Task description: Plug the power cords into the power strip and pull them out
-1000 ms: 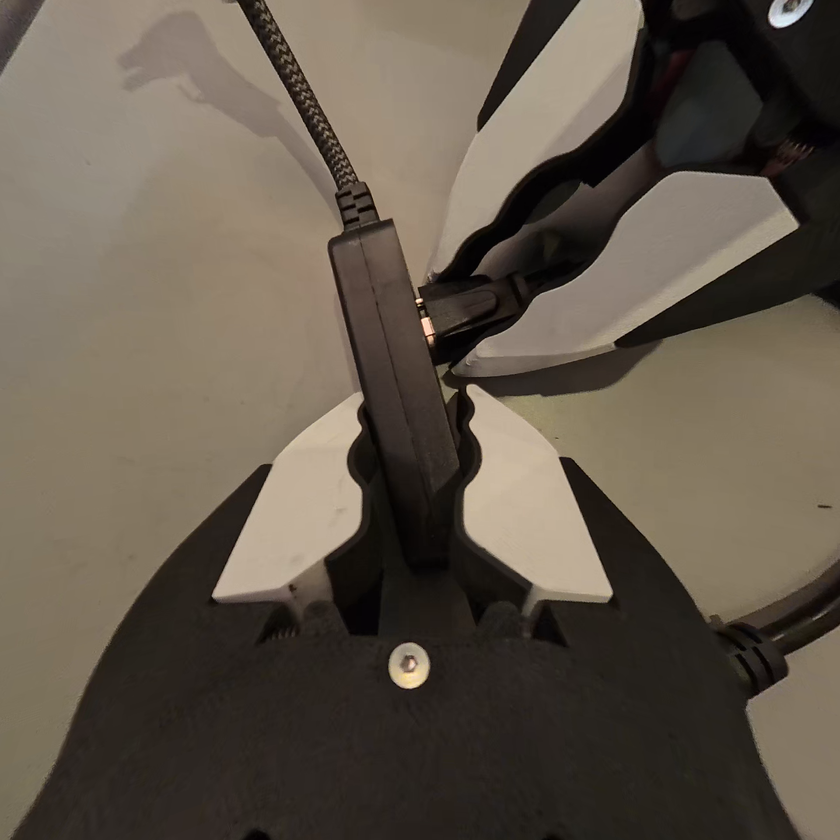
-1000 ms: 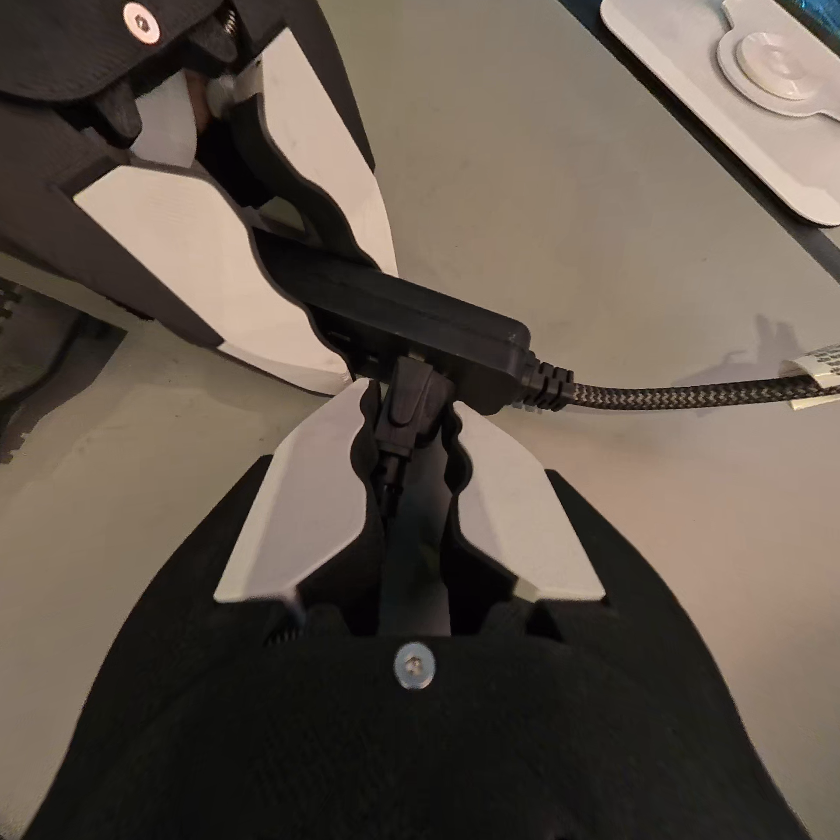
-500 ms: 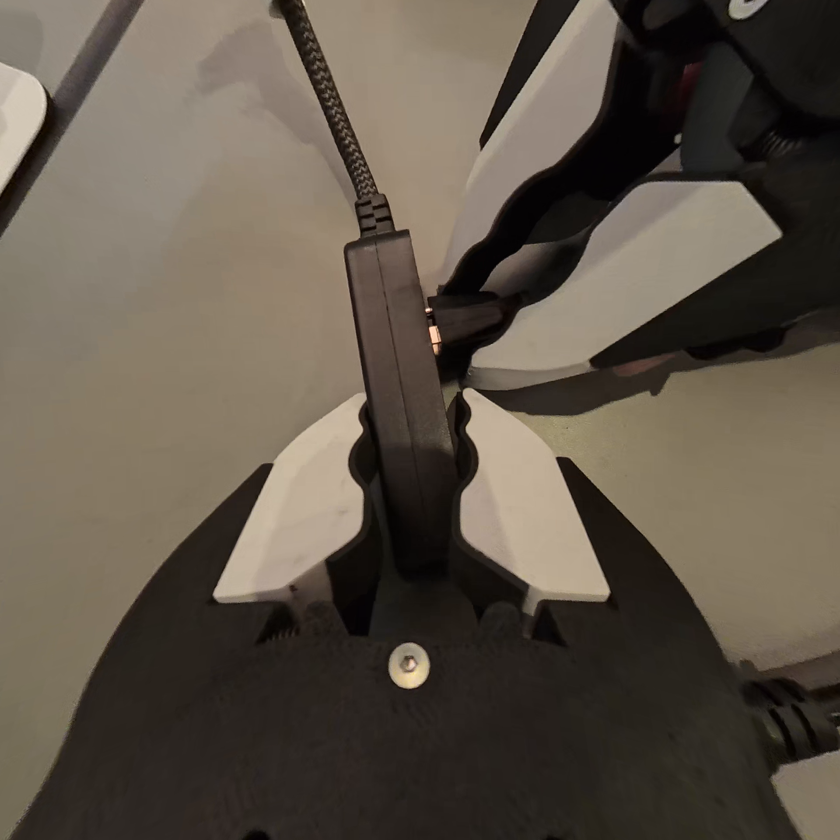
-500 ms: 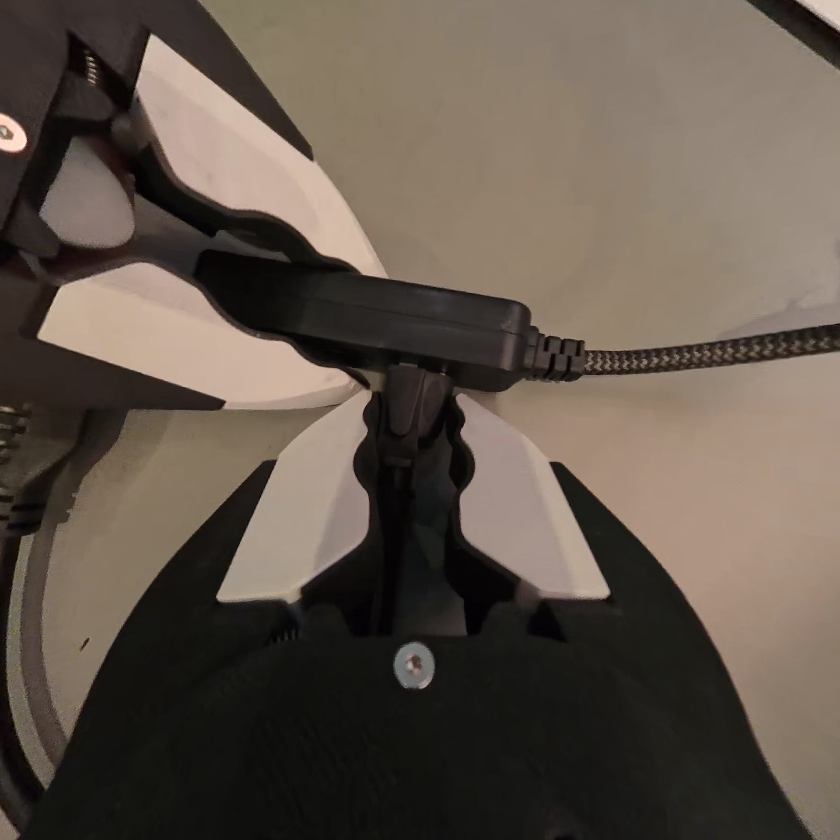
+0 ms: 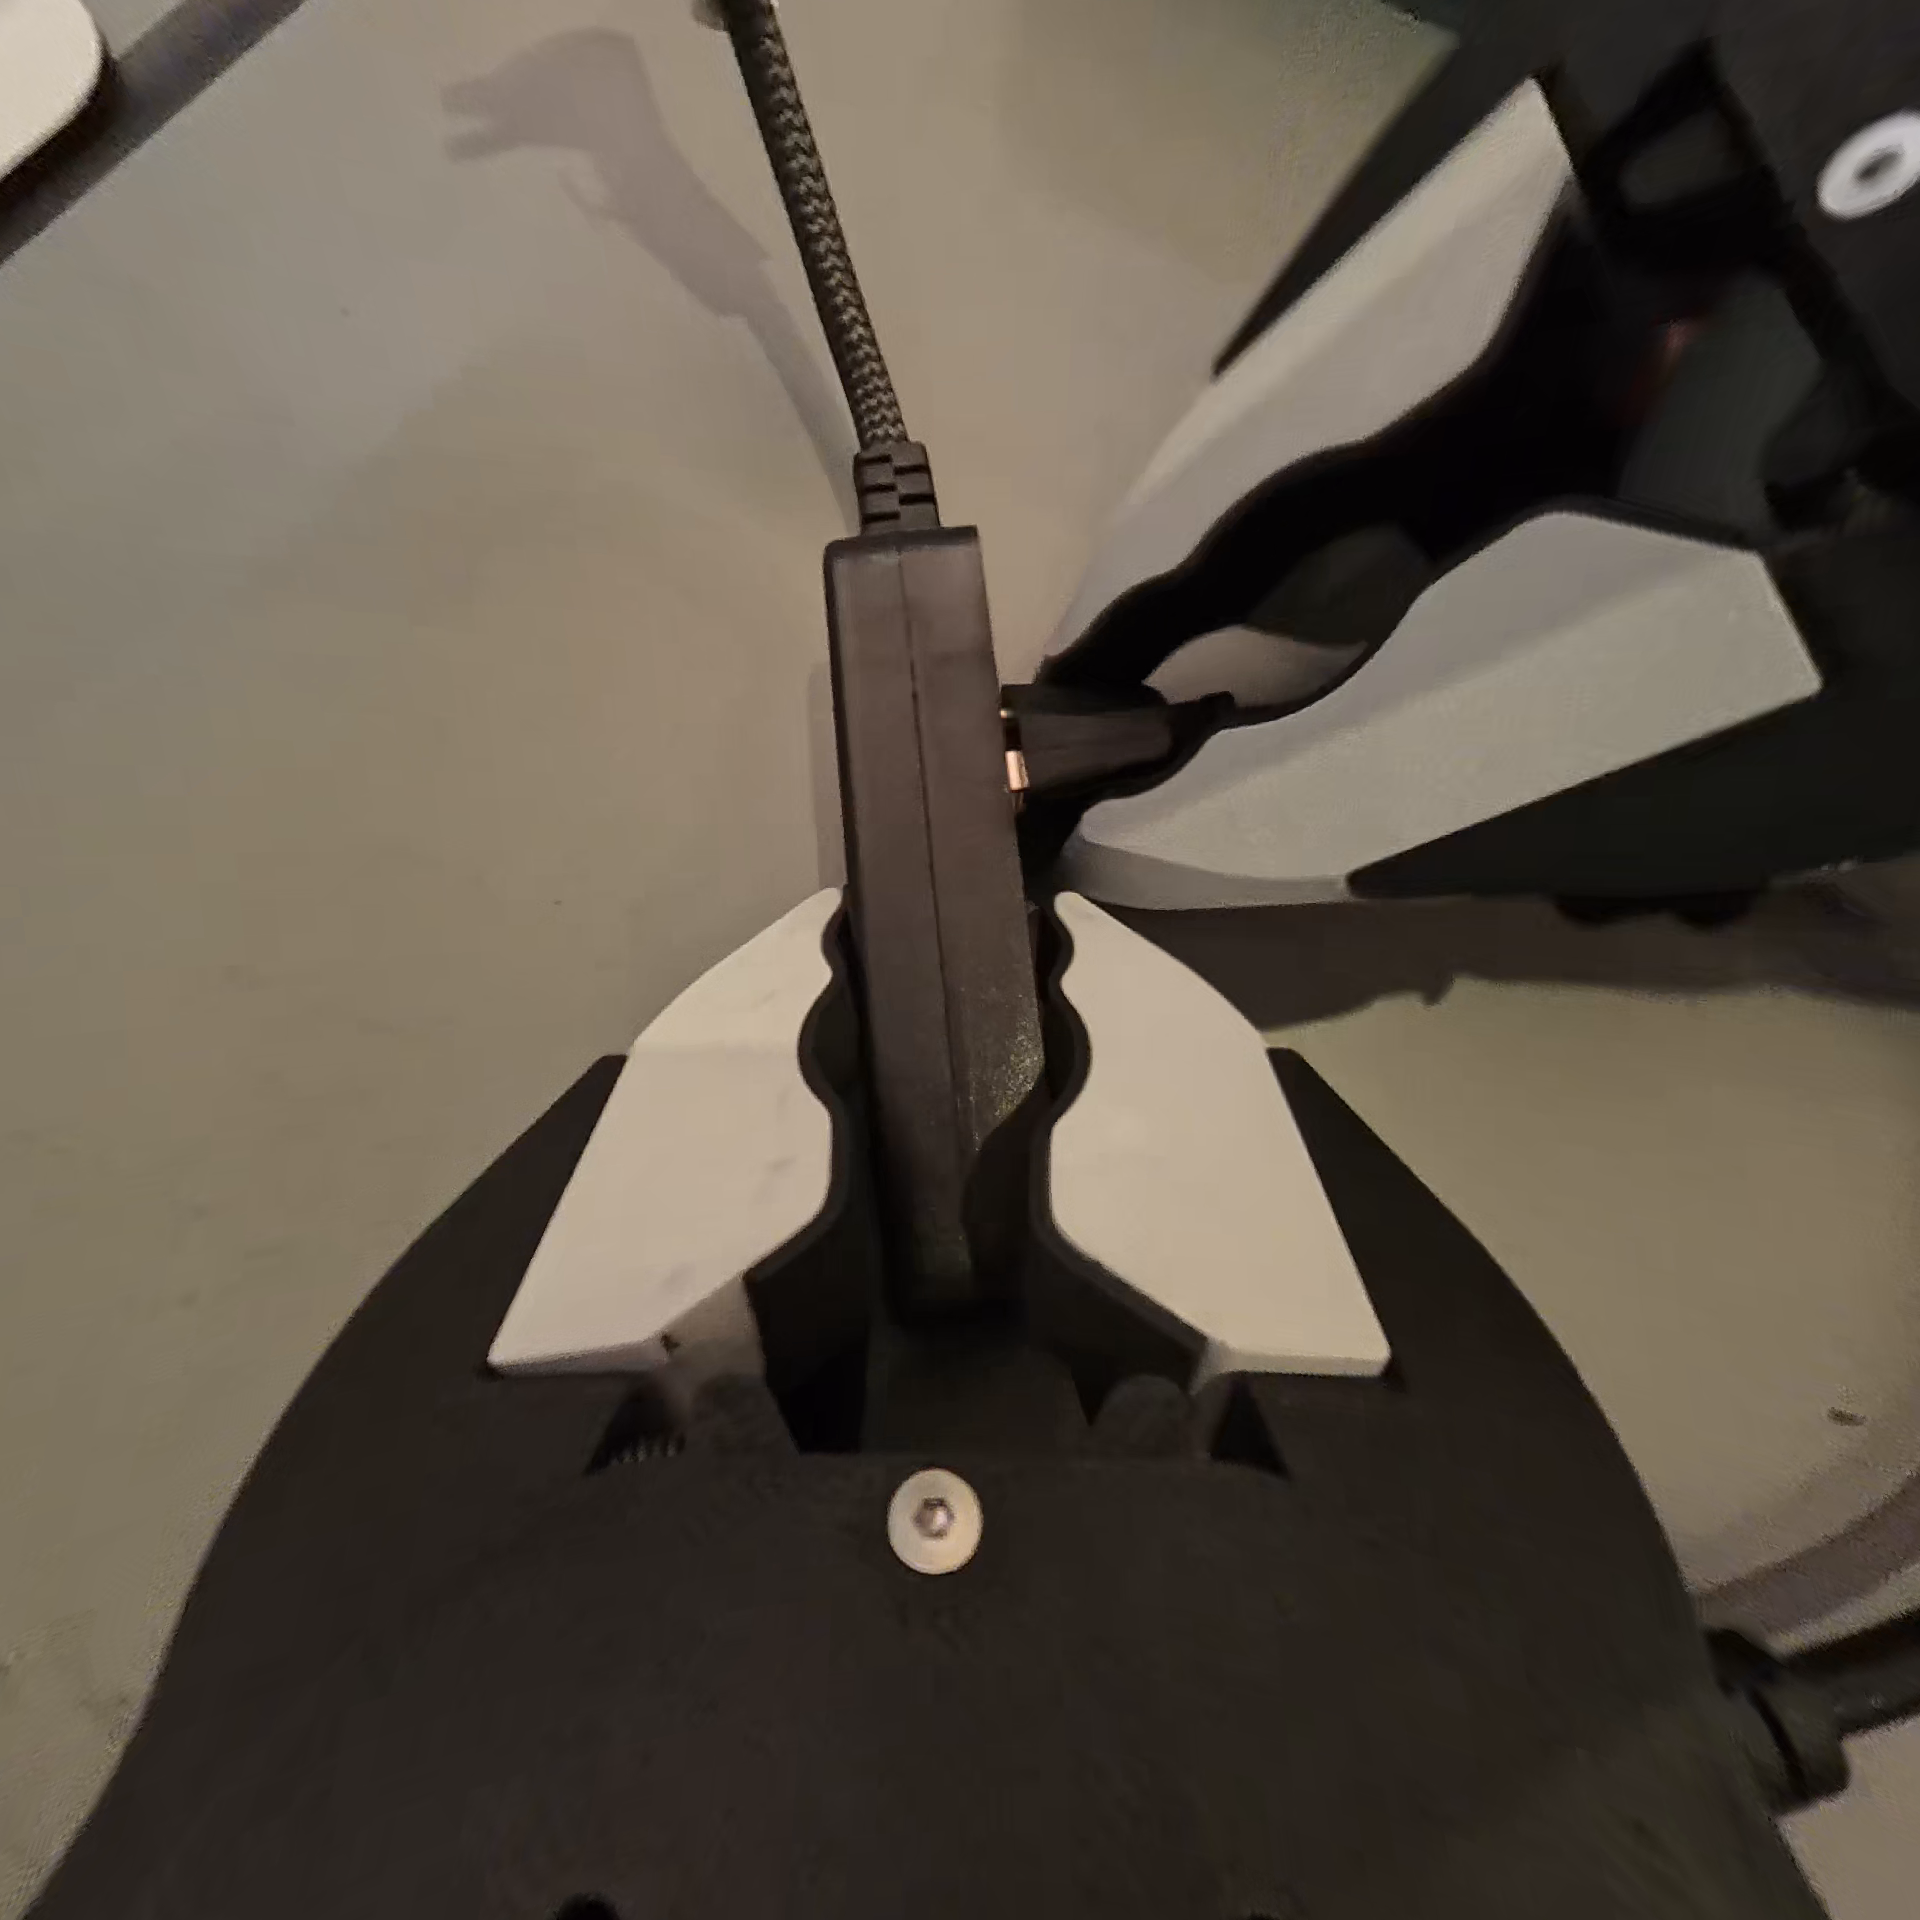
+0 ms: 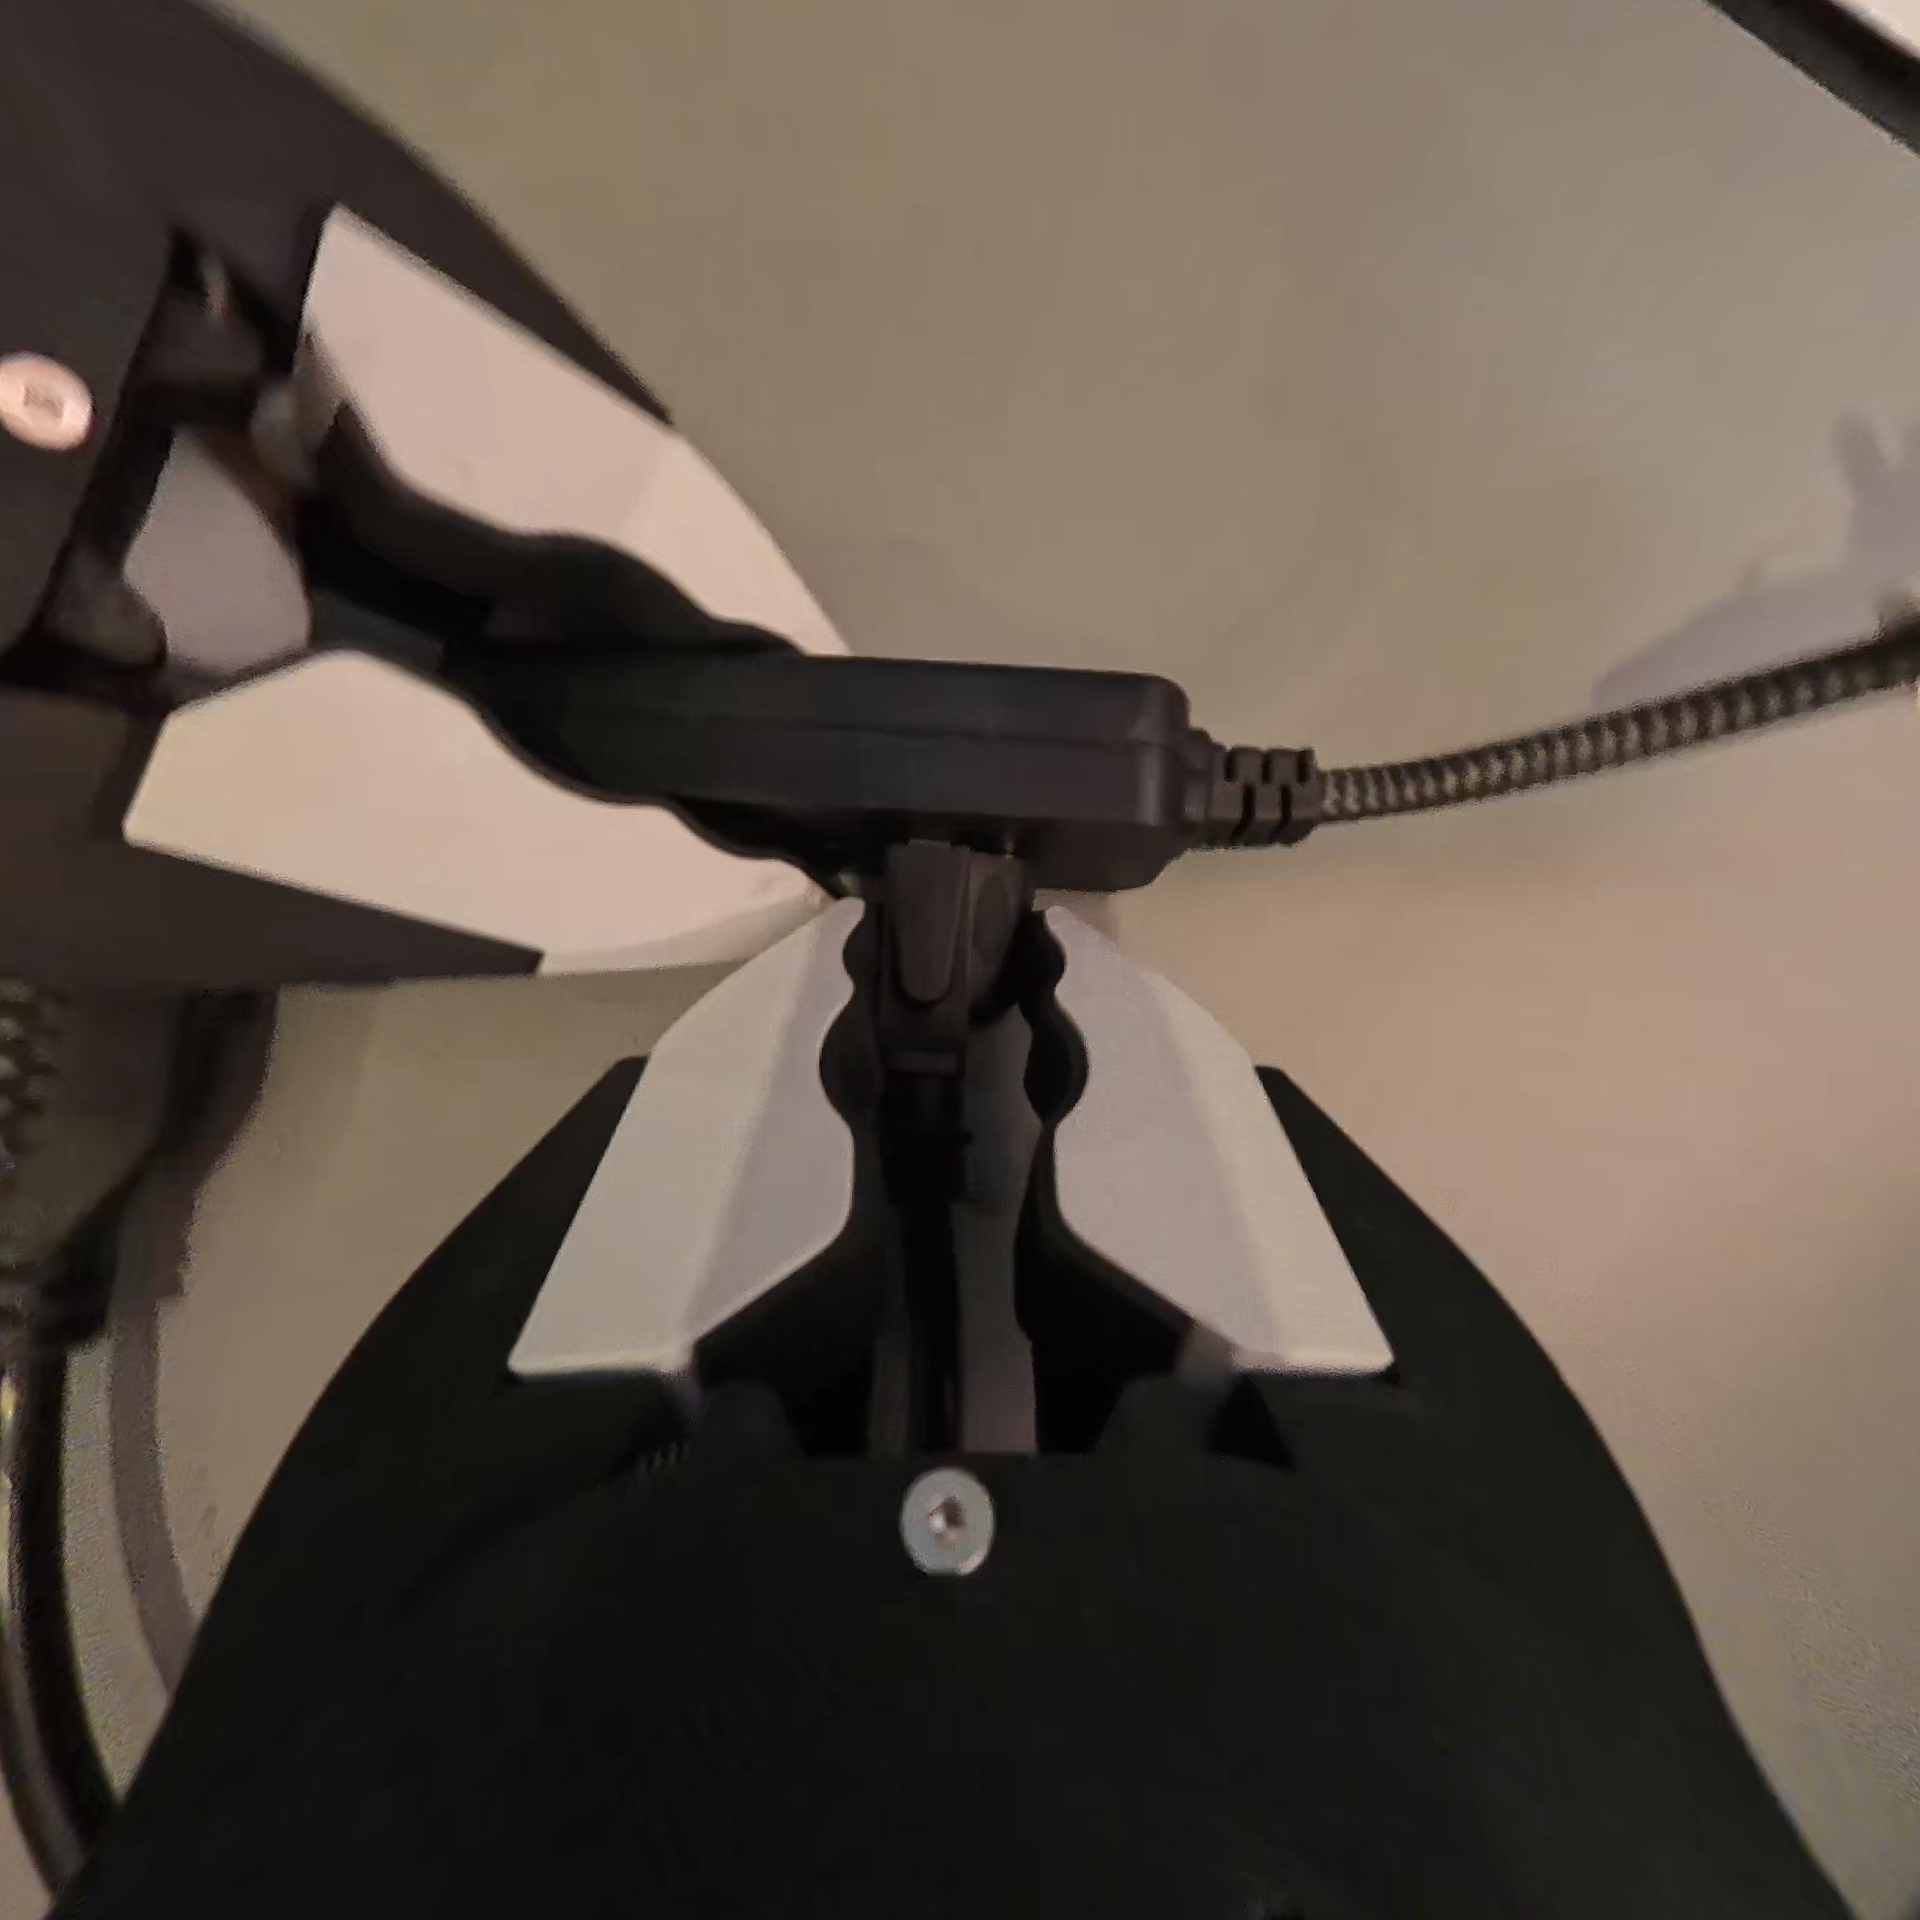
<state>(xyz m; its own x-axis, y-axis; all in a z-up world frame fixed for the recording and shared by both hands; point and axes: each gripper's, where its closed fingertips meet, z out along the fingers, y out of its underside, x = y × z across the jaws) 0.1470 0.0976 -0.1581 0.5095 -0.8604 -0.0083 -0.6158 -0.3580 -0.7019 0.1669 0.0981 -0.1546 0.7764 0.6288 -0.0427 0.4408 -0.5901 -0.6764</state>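
1. Compared w/ a sec ago, the white pad (image 5: 42, 94) has slid into the top-left corner of the left wrist view, and the power strip's braided cable (image 5: 821, 260) now runs out past the top edge, so its far end is cut off.
2. Left gripper (image 5: 940, 925) is clamped on the black power strip (image 5: 925, 831), held on edge above the grey table (image 5: 364, 623). The strip's near end sits deep btwn the fingers, partly hidden.
3. Right gripper (image 6: 951, 920) is squeezed tight on the plug (image 6: 935, 925) of a power cord. Plug meets the strip's side face; a sliver of copper-coloured metal (image 5: 1015, 774) shows at the joint, so it's prob not fully seated, hard to tell.
4. Cord behind the plug disappears into the dark gap btwn the right fingers.
5. Right wrist view is blurry, esp. the left gripper (image 6: 821, 831) and the dark cables (image 6: 31, 1299) at the left edge.
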